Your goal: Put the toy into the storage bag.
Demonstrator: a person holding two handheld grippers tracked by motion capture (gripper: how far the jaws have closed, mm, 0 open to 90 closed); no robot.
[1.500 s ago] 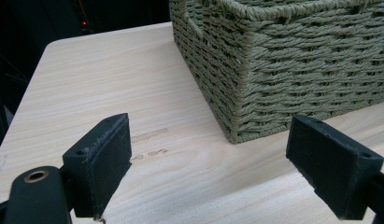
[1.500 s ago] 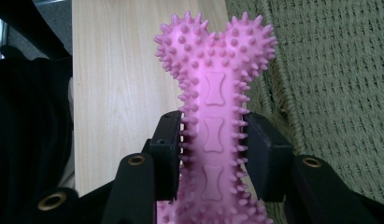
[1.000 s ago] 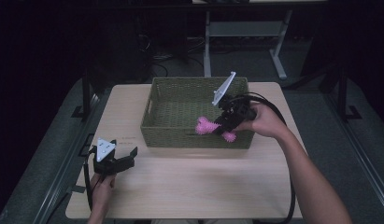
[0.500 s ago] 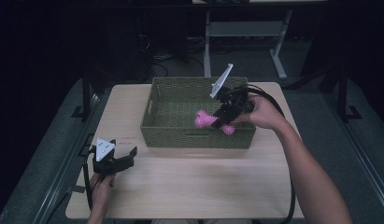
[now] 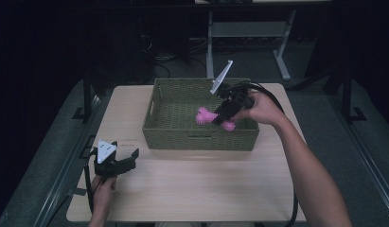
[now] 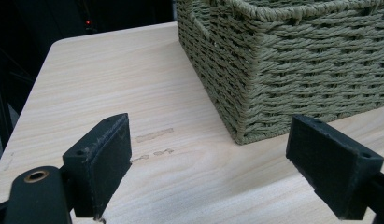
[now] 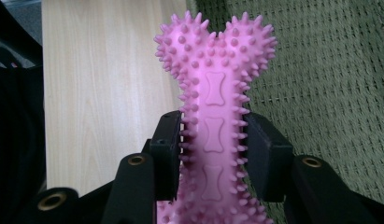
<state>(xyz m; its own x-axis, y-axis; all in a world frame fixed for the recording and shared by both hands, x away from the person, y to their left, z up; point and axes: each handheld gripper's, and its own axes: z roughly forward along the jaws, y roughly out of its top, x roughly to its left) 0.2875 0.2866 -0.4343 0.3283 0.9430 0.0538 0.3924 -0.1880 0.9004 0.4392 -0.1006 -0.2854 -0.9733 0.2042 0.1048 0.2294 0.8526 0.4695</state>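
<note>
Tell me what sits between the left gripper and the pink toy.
The near wall of the woven basket stands between the left gripper and the pink spiky bone toy, plus bare table, as the high view shows. The right gripper holds the toy.

No lettering, brand or number reads anywhere here. The pink spiked bone toy (image 7: pixel 216 116) carries only raised bone-shaped emblems down its shaft, no words. The faint scuffs on the tabletop (image 6: pixel 154 135) look like marks, not legible text.
</note>
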